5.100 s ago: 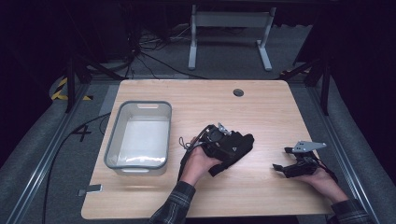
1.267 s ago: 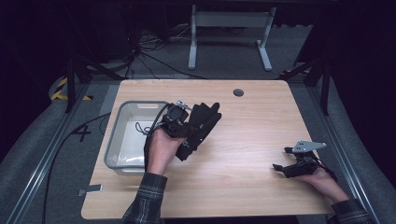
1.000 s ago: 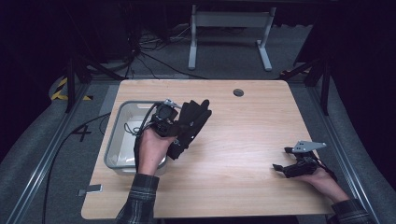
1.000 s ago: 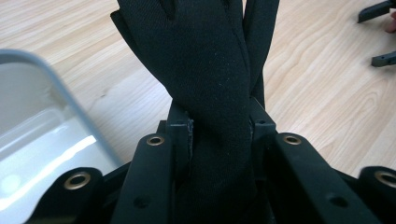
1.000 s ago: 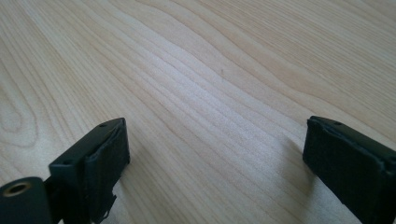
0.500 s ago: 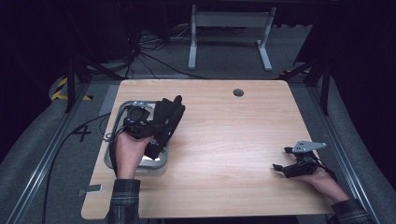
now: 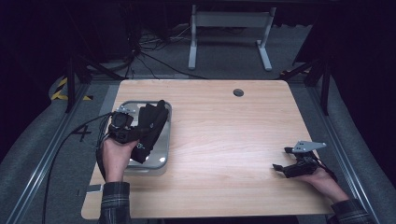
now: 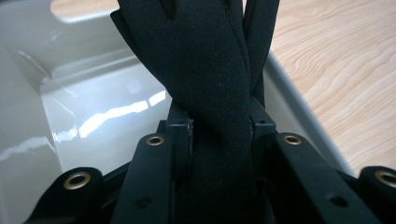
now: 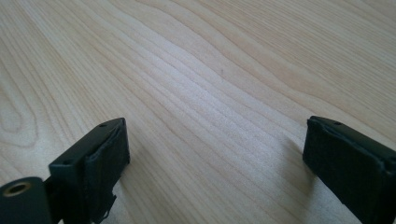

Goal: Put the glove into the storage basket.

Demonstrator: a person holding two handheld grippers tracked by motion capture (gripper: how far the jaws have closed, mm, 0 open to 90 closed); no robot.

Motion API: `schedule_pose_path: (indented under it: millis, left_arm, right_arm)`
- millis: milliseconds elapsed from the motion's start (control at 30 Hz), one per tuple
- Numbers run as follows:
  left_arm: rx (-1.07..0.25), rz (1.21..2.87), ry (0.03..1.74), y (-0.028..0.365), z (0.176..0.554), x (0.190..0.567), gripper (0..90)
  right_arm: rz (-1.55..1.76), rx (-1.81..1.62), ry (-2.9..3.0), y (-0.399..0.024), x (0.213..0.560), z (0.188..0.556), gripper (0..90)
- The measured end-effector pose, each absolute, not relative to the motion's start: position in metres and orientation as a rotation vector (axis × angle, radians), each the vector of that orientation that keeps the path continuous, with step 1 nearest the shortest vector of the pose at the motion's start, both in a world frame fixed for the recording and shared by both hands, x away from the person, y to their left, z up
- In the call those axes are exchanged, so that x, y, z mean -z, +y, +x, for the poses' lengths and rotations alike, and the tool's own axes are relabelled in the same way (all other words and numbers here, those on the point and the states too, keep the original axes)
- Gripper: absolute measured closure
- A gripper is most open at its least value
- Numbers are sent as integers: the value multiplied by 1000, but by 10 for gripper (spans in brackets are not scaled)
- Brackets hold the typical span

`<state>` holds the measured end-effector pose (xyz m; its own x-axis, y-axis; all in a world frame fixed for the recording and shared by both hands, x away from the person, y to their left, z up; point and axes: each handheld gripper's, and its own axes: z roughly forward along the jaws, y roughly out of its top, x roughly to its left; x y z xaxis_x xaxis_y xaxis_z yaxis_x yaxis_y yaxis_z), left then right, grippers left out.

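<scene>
Fabric pinched by left gripper overhangs bin's three-o'clock rim, may drape outside; right gripper gapes empty.

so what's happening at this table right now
A person holds a tool in each hand. The left tool is clamped on a black glove and holds it over the clear plastic bin at the table's left side. The right tool rests open on the bare wooden table, holding nothing.
</scene>
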<state>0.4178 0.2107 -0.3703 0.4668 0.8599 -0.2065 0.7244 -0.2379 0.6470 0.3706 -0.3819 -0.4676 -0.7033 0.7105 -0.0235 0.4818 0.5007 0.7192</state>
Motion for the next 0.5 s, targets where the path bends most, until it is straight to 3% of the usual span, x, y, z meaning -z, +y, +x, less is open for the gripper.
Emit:
schedule_pose_path:
  millis: [333, 500]
  left_arm:
    - [-194, 2051, 1352, 213, 432, 397, 684]
    - [-180, 2056, 1380, 216, 440, 405, 615]
  right_arm:
    - [1001, -1018, 2431, -382, 468, 371, 77]
    - [1001, -1020, 2428, -382, 468, 371, 77]
